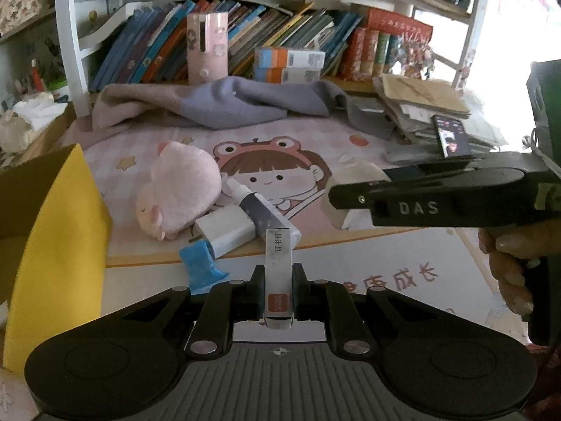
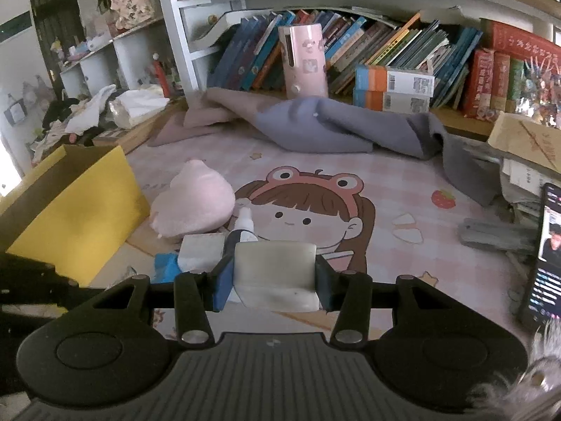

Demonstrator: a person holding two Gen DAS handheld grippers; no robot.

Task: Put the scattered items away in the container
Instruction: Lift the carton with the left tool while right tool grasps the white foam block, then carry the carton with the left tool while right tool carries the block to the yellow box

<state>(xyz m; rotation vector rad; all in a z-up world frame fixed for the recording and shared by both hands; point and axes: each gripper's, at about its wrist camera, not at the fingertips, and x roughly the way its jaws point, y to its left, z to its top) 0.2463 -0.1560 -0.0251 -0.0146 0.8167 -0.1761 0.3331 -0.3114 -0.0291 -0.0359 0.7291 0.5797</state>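
My left gripper (image 1: 278, 273) is shut on a narrow white staple box (image 1: 278, 263) with an orange label, held above the mat's near edge. My right gripper (image 2: 275, 270) is shut on a whitish rounded block (image 2: 275, 266); the left wrist view shows that gripper (image 1: 350, 200) coming in from the right with the block (image 1: 350, 175). The yellow container (image 1: 59, 231) (image 2: 80, 217) stands at the left, its top open. On the mat lie a pink plush (image 1: 178, 193) (image 2: 194, 203), a white box (image 1: 224, 228) (image 2: 201, 251), a small bottle (image 1: 256, 210) (image 2: 243, 219) and a blue item (image 1: 200, 263) (image 2: 164, 266).
A grey cloth (image 1: 245, 101) (image 2: 333, 129) lies crumpled at the back, before a shelf of books. A phone (image 1: 450, 135) (image 2: 547, 252) leans on a paper pile at the right. A hand (image 1: 508, 273) grips the right tool. Clutter fills the far left shelf.
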